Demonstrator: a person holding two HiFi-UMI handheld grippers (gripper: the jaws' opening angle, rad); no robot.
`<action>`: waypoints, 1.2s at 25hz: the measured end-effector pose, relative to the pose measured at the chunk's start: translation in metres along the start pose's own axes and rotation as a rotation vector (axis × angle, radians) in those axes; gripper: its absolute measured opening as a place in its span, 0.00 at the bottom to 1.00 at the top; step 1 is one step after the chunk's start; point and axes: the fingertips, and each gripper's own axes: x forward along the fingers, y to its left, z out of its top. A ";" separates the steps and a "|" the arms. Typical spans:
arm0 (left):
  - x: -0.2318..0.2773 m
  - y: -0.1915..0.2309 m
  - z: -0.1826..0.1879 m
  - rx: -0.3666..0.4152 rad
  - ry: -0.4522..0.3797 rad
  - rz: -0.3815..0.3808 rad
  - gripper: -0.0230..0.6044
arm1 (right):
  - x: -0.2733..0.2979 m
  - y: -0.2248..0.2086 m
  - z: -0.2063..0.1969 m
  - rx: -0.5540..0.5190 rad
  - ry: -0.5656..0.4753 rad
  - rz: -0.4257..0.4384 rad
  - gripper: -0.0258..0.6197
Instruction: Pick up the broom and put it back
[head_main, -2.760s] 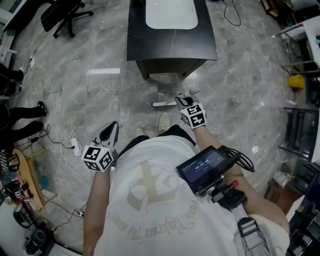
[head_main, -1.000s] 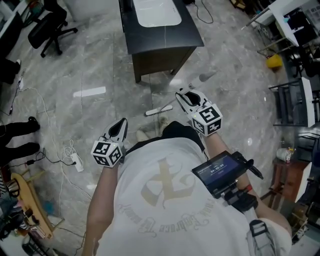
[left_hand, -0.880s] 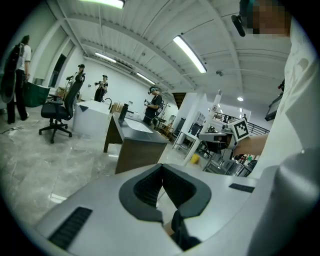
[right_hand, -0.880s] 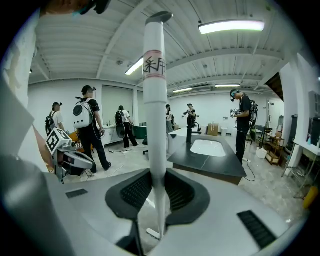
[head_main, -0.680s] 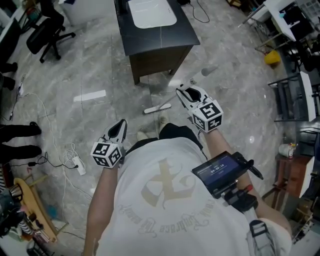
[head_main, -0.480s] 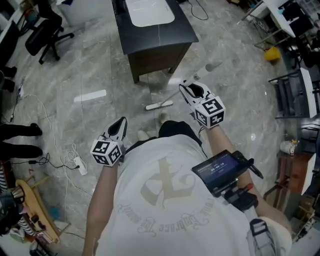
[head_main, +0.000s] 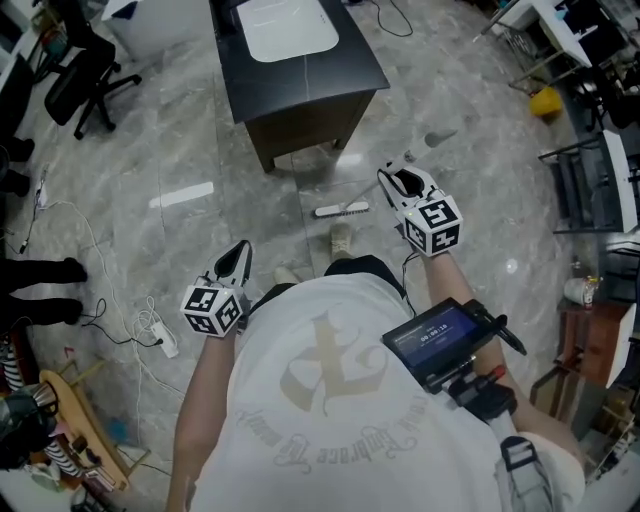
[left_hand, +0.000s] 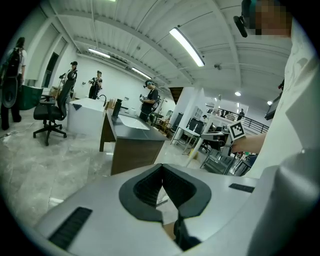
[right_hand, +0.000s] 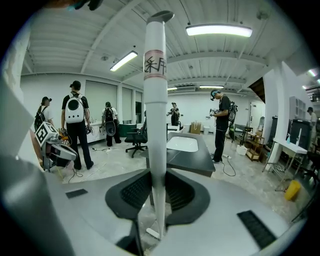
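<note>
Grip: the right hand-held gripper (head_main: 403, 183) has its jaws closed on the broom (right_hand: 155, 100) handle. The handle stands upright between the pads, with its labelled end well above them. The broom head (head_main: 342, 210) hangs below and just left of this gripper, at or near the floor; I cannot tell whether it touches. The left hand-held gripper (head_main: 235, 257) has its jaws together with nothing between them, and is low beside the body.

Step in hand (judgement): carrying the broom to its place. The pick-up looks done; the return is not. No holder or corner for it can be made out.

To do it well:
- Hold the handle near vertical, firmly enough that it cannot slide through the pads.
- Lift the head clear of the floor.
- Mind the long top end overhead.

Surroundings:
- A dark surface (head_main: 300, 85) is directly ahead of the right gripper, the nearest obstacle for the head.
- A shoe (head_main: 342, 238) is just under the head, a trip risk.
- Cables (head_main: 150, 325) lie on the floor left of the left gripper.
- A chair (head_main: 75, 80) stands far ahead-left.
- Racks (head_main: 590, 190) stand off to the right.
- People (right_hand: 75, 125) stand farther ahead.
</note>
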 end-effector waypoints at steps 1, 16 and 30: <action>0.005 -0.001 0.004 0.001 0.001 -0.001 0.06 | -0.001 -0.007 -0.001 0.000 0.005 -0.004 0.19; 0.100 -0.026 0.030 0.008 0.077 -0.031 0.06 | 0.022 -0.100 -0.060 0.012 0.144 -0.006 0.19; 0.188 -0.035 0.071 0.015 0.108 -0.010 0.06 | 0.075 -0.161 -0.094 0.039 0.207 0.051 0.19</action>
